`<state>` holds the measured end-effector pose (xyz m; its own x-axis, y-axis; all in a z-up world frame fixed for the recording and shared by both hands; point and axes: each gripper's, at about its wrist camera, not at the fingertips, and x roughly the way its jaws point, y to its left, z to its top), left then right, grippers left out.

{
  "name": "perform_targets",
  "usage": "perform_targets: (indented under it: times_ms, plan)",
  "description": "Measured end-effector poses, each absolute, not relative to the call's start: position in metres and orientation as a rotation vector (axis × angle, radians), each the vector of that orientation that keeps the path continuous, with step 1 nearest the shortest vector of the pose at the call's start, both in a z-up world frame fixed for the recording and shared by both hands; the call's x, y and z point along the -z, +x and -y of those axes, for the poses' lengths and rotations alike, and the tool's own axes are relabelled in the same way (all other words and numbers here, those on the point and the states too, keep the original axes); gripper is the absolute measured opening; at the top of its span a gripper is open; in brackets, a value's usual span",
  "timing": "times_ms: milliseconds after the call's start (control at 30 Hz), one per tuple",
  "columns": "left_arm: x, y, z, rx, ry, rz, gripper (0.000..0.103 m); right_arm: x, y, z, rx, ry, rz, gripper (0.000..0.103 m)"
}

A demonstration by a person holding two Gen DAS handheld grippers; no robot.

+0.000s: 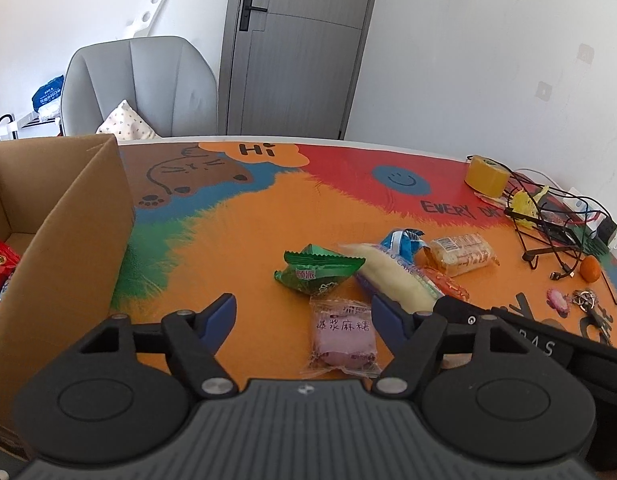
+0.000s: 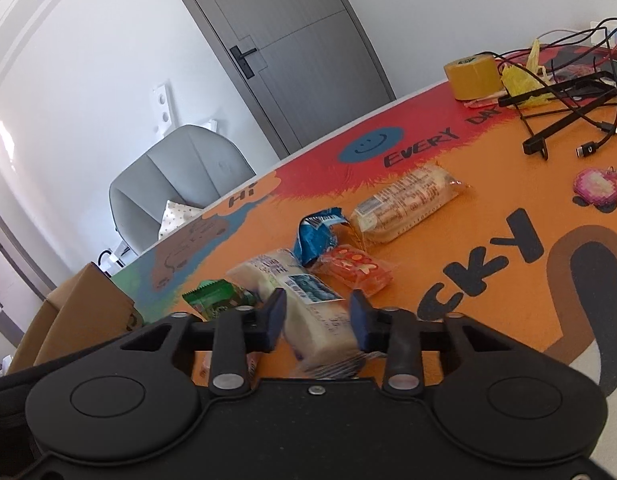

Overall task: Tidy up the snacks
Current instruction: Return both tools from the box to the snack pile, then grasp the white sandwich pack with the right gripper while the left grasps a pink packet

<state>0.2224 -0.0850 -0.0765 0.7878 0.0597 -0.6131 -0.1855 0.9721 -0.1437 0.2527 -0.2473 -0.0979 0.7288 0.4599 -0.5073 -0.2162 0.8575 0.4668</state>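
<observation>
Several snack packets lie on the colourful table mat (image 1: 236,240). My left gripper (image 1: 304,316) is open low over the mat; a pink mochi packet (image 1: 342,332) lies between its fingers, close to the right one and untouched. Just beyond are a green packet (image 1: 320,274), a blue packet (image 1: 402,240), a clear biscuit packet (image 1: 462,254) and an orange-red packet (image 2: 354,270). My right gripper (image 2: 318,316) is shut on the near end of a long white cake packet (image 2: 304,304). The open cardboard box (image 1: 80,220) at the left holds a red packet (image 1: 2,264).
A yellow tape roll (image 1: 486,176), tangled cables with a black wire stand (image 1: 548,224), a tangerine (image 1: 590,270) and a pink keychain (image 1: 558,300) crowd the table's right side. A grey chair (image 1: 140,84) and a door stand behind the table.
</observation>
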Motion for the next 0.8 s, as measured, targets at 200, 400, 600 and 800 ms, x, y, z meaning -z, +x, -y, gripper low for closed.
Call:
perform_targets:
  times_ms: [200, 400, 600, 800]
  plan:
    - [0.086, 0.230, 0.096, -0.113, -0.182, -0.677, 0.074, 0.098, 0.244, 0.261, -0.392, 0.446, -0.648, 0.019]
    - [0.096, 0.236, 0.107, -0.100, -0.163, -0.700, 0.066, 0.097, 0.234, 0.271, -0.388, 0.480, -0.661, 0.015]
    - [0.103, 0.235, 0.107, -0.107, -0.149, -0.701, 0.039, 0.092, 0.229, 0.269, -0.390, 0.451, -0.651, 0.024]
    - [0.097, 0.226, 0.094, -0.122, -0.152, -0.690, 0.034, 0.088, 0.235, 0.263, -0.359, 0.433, -0.618, 0.061]
